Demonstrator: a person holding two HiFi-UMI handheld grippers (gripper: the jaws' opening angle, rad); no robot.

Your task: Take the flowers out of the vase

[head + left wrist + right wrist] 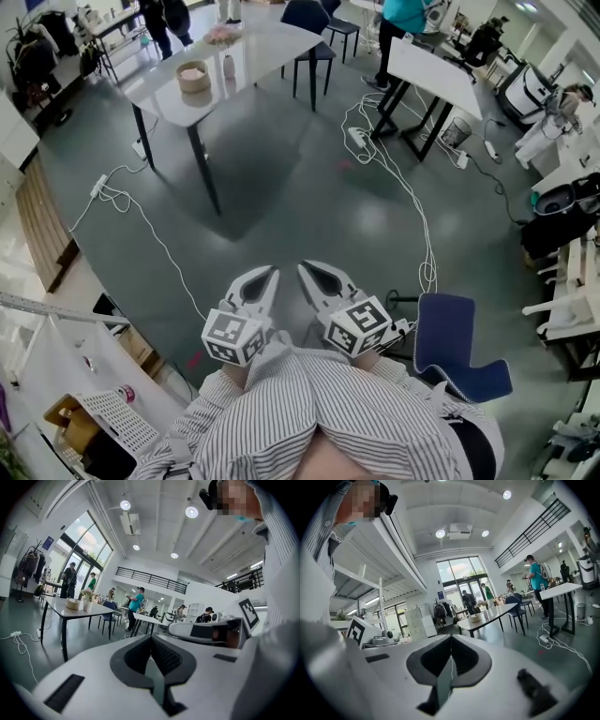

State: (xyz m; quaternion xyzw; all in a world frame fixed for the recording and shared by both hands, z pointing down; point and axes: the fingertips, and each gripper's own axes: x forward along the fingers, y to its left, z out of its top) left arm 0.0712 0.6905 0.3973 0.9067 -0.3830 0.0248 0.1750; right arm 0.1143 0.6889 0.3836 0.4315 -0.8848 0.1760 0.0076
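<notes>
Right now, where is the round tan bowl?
In the head view, upper left: the round tan bowl sits on the grey table, just left of a small white container, with pinkish flowers behind them.

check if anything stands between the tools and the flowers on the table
No: only floor with a white cable lies between the left tool, right tool and the table, where a round basket sits before the flowers.

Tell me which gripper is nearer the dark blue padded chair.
Right. The right gripper sits just left of the dark blue padded chair; the left gripper is farther left, beyond the right one.
</notes>
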